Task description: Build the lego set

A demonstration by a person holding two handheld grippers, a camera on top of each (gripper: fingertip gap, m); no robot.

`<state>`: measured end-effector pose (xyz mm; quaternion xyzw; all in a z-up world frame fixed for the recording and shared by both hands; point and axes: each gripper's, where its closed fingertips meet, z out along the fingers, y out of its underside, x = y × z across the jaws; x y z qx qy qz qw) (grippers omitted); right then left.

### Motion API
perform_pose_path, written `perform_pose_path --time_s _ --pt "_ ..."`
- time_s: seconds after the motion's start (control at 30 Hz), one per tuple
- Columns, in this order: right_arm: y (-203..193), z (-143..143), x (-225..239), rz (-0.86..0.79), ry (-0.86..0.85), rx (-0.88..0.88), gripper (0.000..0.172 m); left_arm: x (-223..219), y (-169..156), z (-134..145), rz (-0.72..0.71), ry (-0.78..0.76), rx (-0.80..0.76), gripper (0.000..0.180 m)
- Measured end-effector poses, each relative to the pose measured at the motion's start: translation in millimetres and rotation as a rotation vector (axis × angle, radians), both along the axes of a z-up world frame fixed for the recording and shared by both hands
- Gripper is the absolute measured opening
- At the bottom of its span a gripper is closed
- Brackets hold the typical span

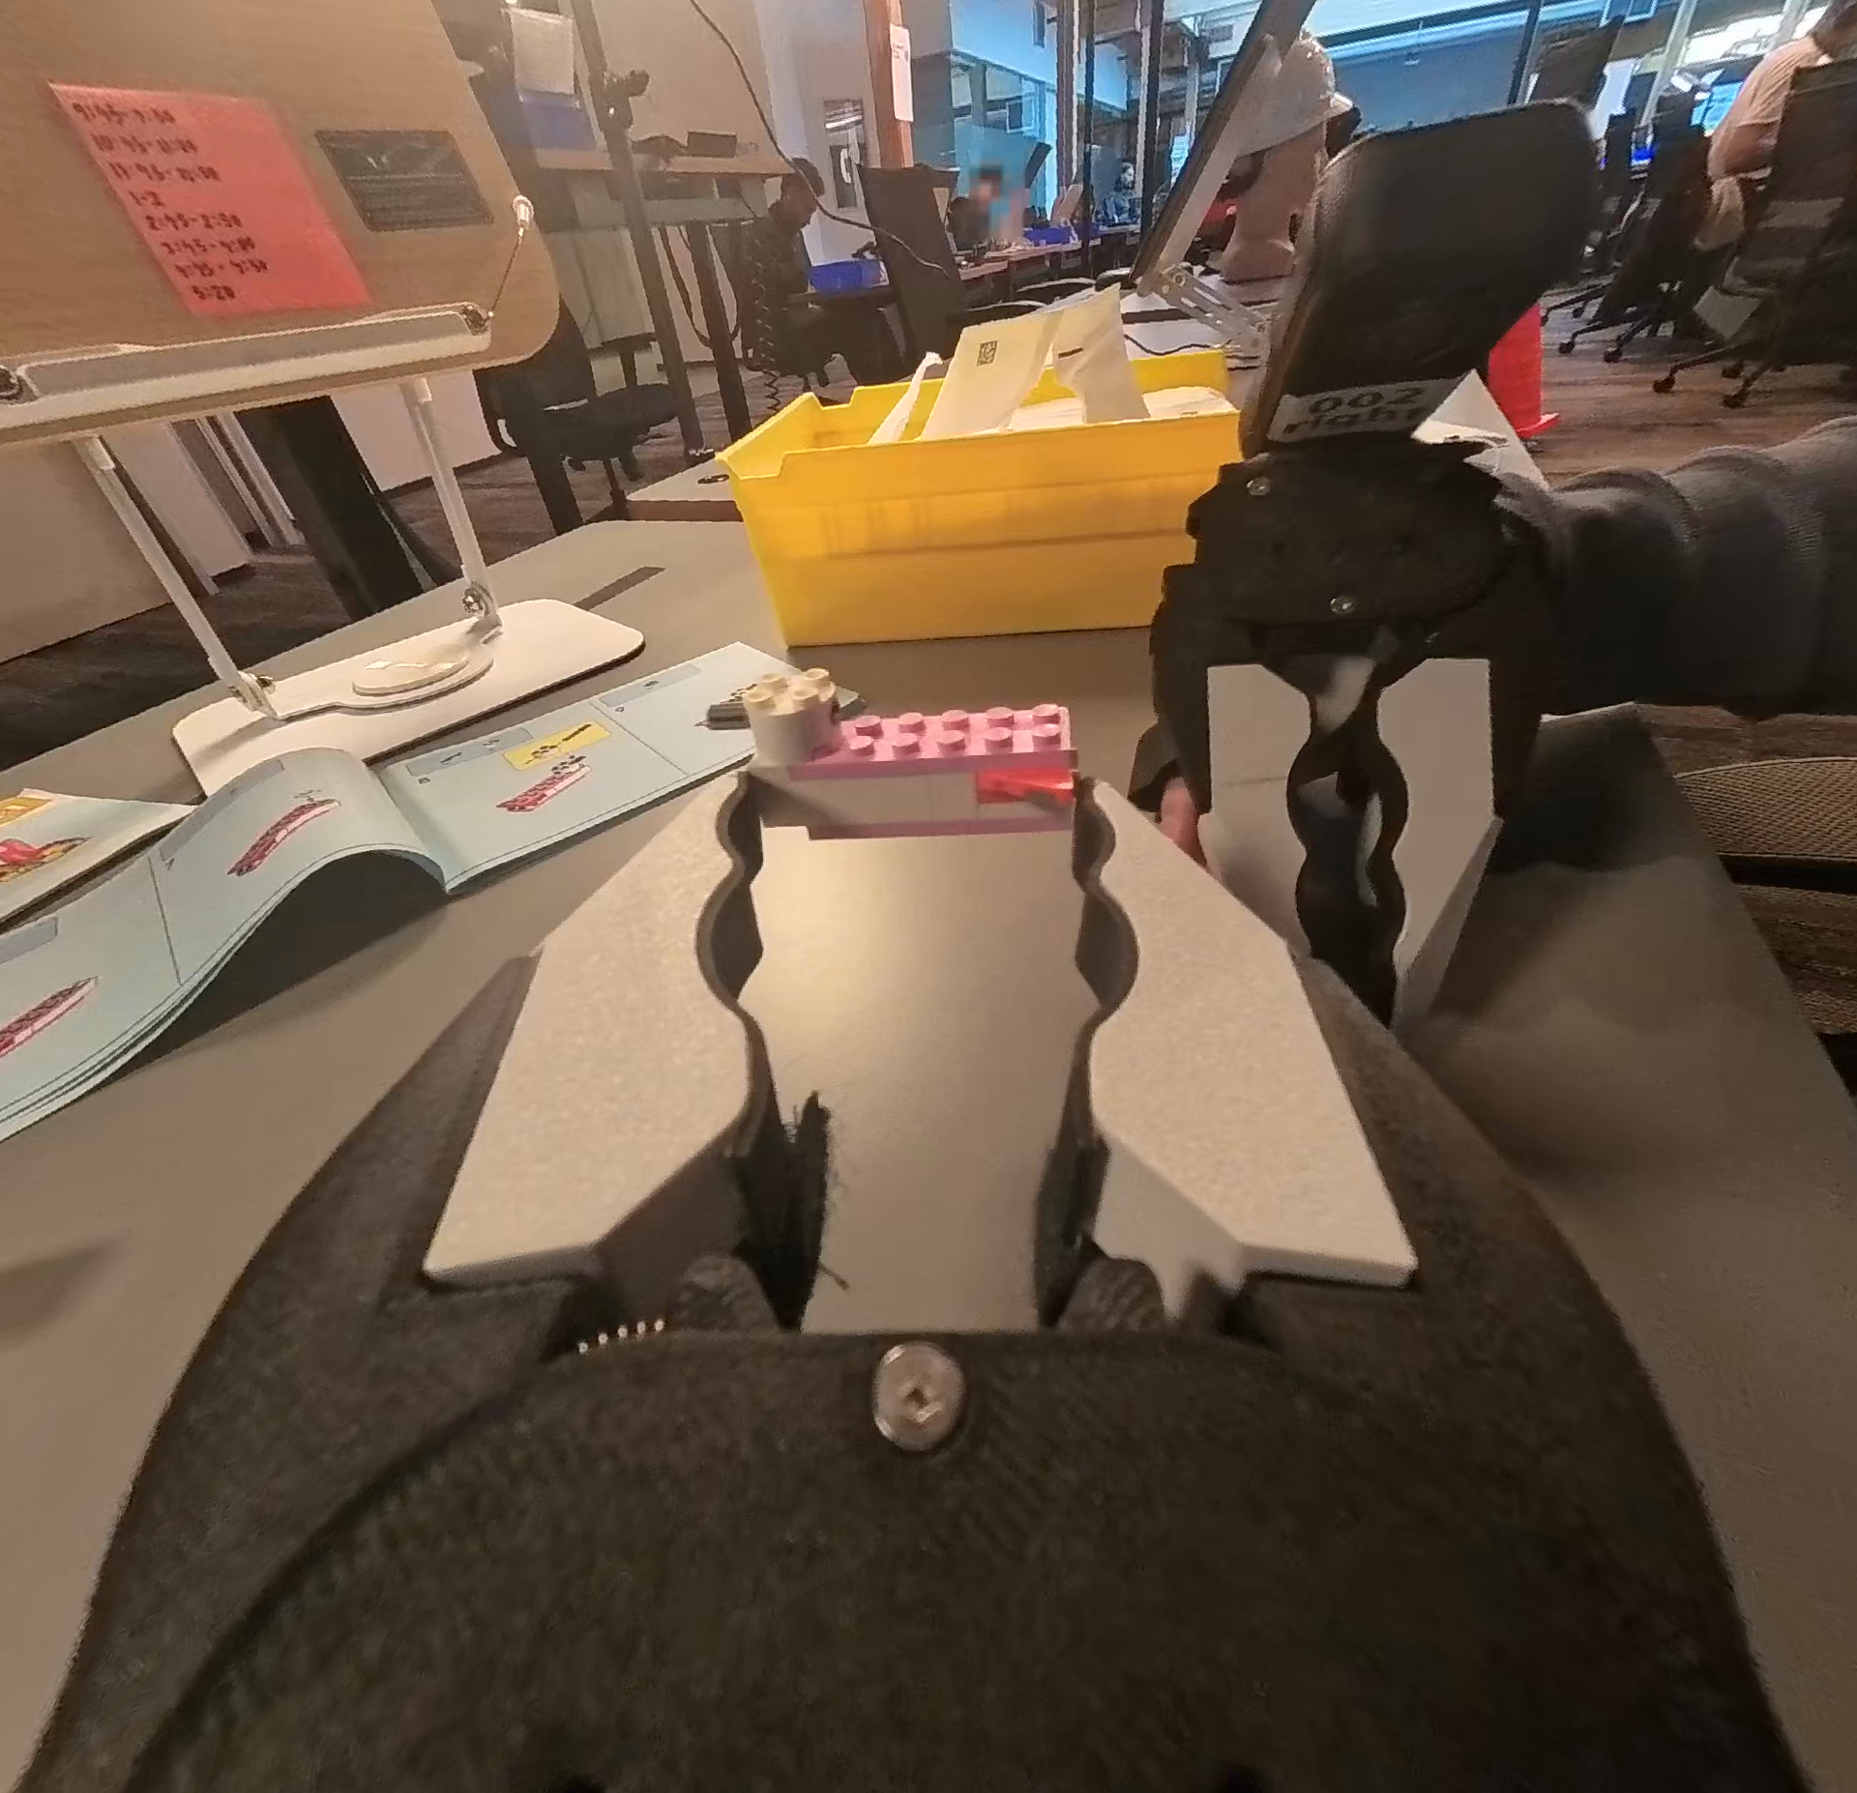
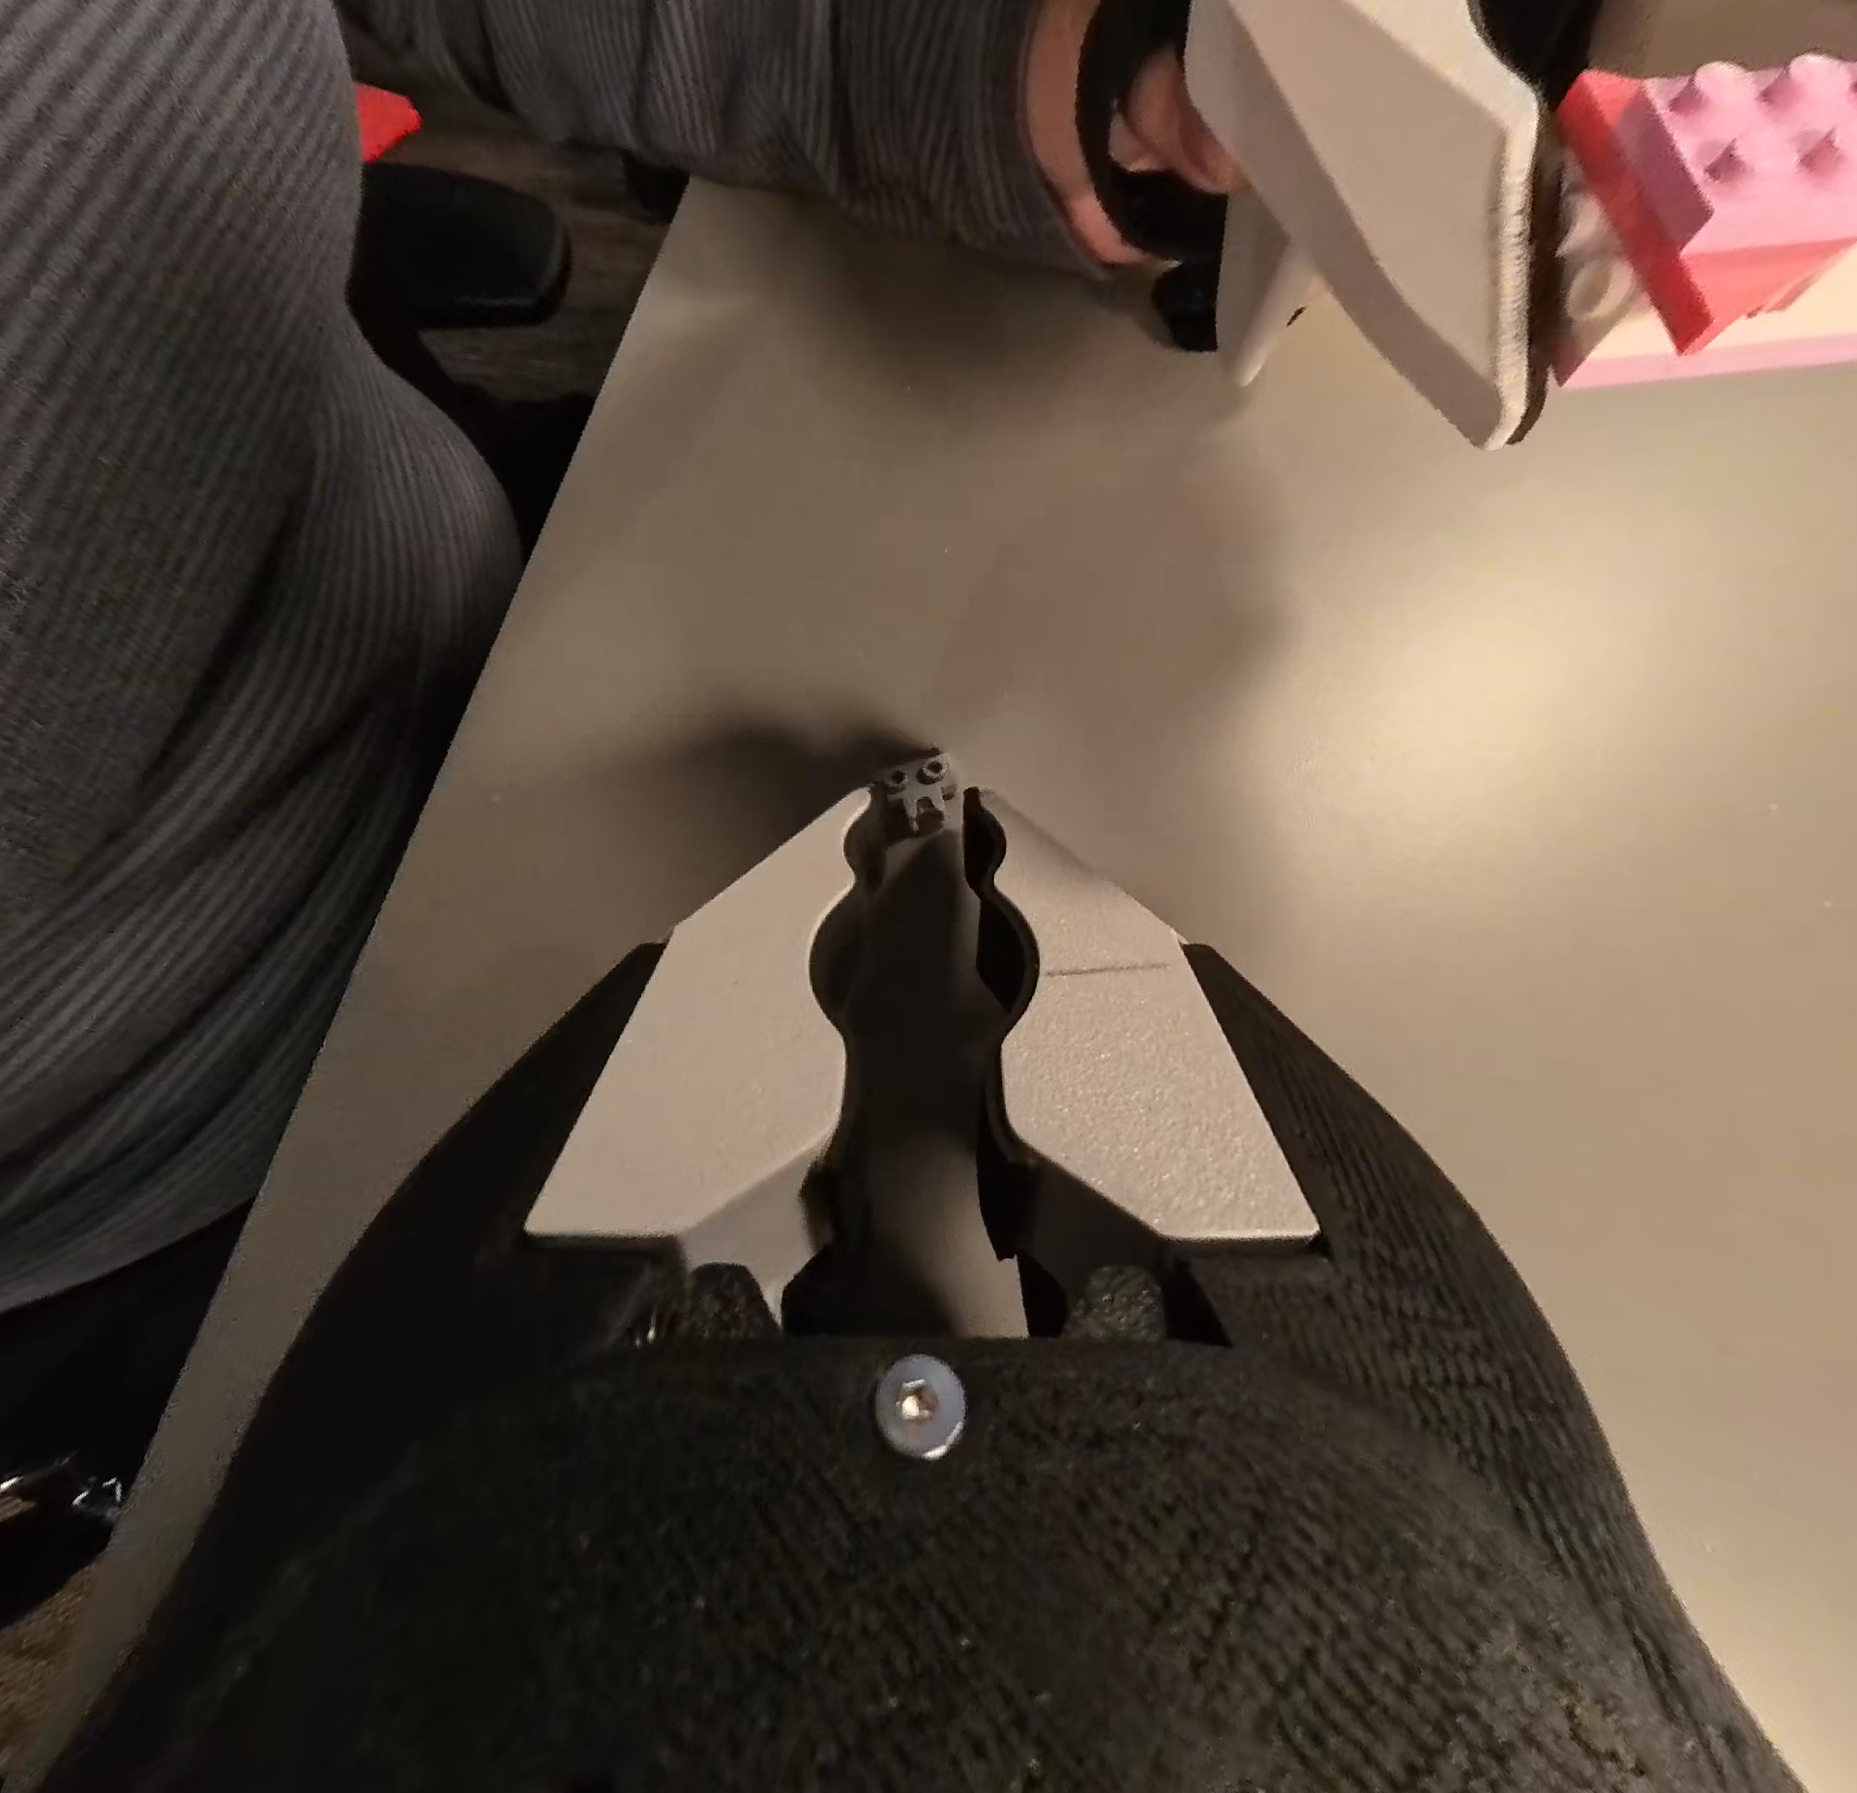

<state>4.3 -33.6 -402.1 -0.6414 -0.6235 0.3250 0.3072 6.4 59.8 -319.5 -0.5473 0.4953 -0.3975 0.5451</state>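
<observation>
Bare grey table [image 2: 1256, 640] lies open between the pink brick stack [image 1: 924, 770] and the near edge. Behind the stack, a yellow bin [image 1: 985, 539] blocks passage; left of it an open booklet [image 1: 402, 820] and, seemingly, a stand's base [image 1: 422, 680].

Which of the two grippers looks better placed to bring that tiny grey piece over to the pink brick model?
Probably the right gripper: the tiny grey piece sits at its fingertips. The left gripper is occupied, clamped on the pink brick model.
</observation>
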Motion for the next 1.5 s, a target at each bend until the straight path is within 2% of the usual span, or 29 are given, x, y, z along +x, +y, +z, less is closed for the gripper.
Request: perform_pose_path --time_s 0.27,0.4,0.47,0.63,0.77,0.93,1.5 --pt "-3 -5 -1 0.031 -0.033 -0.023 0.006 0 -1 0 -0.007 0.0 -0.005 0.062" --pt "2 4 1 0.007 0.015 -0.03 0.006 1 -3 1 -0.023 -0.006 -0.003 0.062" --pt "12 24 6 -0.036 0.078 -0.025 0.006 1 -8 3 -0.048 -0.019 0.003 0.062" --pt "44 98 19 -0.13 0.275 0.024 0.005 5 -20 7 -0.122 -0.058 -0.007 0.062" --pt "56 124 10 -0.149 0.309 0.025 0.005 6 -25 10 -0.157 -0.083 -0.025 0.062" --pt "63 113 1 -0.149 0.185 0.053 0.006 7 -29 10 -0.172 -0.085 -0.019 0.062" --pt "64 109 1 -0.129 0.083 0.034 0.006 9 -35 12 -0.203 -0.09 -0.015 0.062"
